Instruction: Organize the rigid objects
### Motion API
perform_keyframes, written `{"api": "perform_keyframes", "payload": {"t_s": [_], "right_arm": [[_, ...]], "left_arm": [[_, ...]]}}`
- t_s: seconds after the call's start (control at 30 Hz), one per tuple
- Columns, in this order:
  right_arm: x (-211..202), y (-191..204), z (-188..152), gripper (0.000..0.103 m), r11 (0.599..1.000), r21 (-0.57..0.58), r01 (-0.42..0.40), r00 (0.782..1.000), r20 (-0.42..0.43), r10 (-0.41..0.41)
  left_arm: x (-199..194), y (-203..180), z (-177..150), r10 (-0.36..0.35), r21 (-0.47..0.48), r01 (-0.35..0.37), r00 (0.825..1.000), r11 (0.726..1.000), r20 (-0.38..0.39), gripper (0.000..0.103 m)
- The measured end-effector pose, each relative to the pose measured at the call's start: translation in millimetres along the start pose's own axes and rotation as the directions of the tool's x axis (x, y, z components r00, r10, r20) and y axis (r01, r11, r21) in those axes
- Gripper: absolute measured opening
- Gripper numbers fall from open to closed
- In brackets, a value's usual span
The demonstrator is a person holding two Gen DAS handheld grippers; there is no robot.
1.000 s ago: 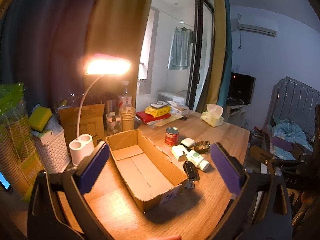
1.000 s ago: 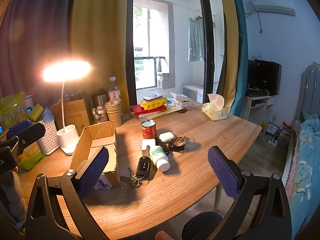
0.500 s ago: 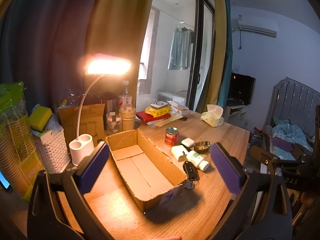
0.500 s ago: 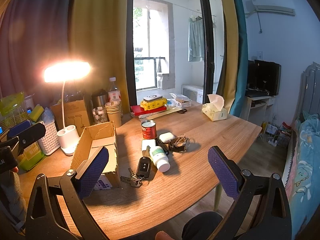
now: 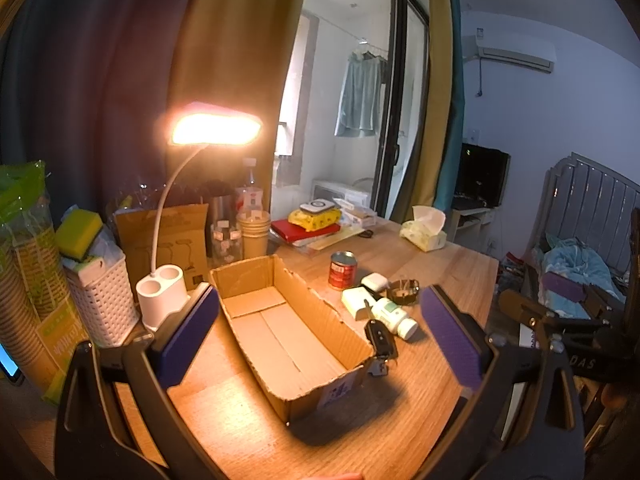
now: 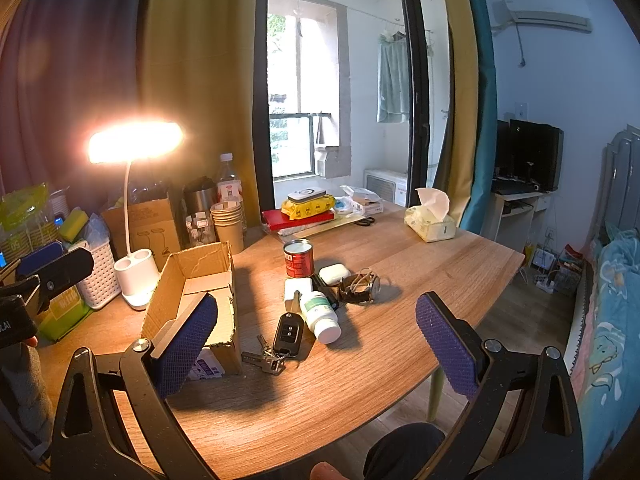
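An empty open cardboard box lies on the wooden table. To its right sit a car key with keyring, a white pill bottle, a small white box, a red can, a white earbud case and a watch. My left gripper is open and empty, held above the box. My right gripper is open and empty, held above the key and bottle.
A lit desk lamp and a white basket stand left of the box. Paper cups, jars, a red book stack and a tissue pack line the back. The table edge runs at right.
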State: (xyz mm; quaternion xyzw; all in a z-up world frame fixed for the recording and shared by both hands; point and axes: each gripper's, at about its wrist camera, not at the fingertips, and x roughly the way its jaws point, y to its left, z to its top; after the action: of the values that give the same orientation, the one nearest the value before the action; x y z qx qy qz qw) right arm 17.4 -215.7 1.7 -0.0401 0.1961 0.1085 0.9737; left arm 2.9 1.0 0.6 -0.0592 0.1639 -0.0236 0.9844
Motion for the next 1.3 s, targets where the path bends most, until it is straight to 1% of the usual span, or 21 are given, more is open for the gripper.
{"api": "perform_keyframes", "payload": {"t_s": [0.6, 0.83, 1.07, 1.3], "right_arm": [[0.0, -0.1, 0.2, 0.101, 1.000, -0.001, -0.003, 1.000, -0.001, 0.003], [2.8, 0.8, -1.8, 0.101, 1.000, 0.001, -0.002, 1.000, -0.009, 0.002], [20.5, -5.6, -8.6, 0.101, 1.000, 0.010, -0.007, 0.999, -0.040, 0.007], [56.7, -26.8, -14.9, 0.101, 0.999, 0.031, 0.016, 0.997, -0.082, -0.014]], "left_arm": [[1.0, 0.7, -0.4, -0.001, 0.001, 0.001, 1.000, 1.000, -0.003, 0.101], [8.5, 5.2, -6.3, 0.014, -0.012, -0.015, 1.000, 1.000, -0.018, 0.101], [36.9, 14.0, -21.6, 0.068, -0.021, -0.070, 0.995, 0.997, -0.072, 0.101], [75.5, 32.1, -38.1, 0.130, -0.027, -0.136, 0.980, 0.990, -0.150, 0.101]]}}
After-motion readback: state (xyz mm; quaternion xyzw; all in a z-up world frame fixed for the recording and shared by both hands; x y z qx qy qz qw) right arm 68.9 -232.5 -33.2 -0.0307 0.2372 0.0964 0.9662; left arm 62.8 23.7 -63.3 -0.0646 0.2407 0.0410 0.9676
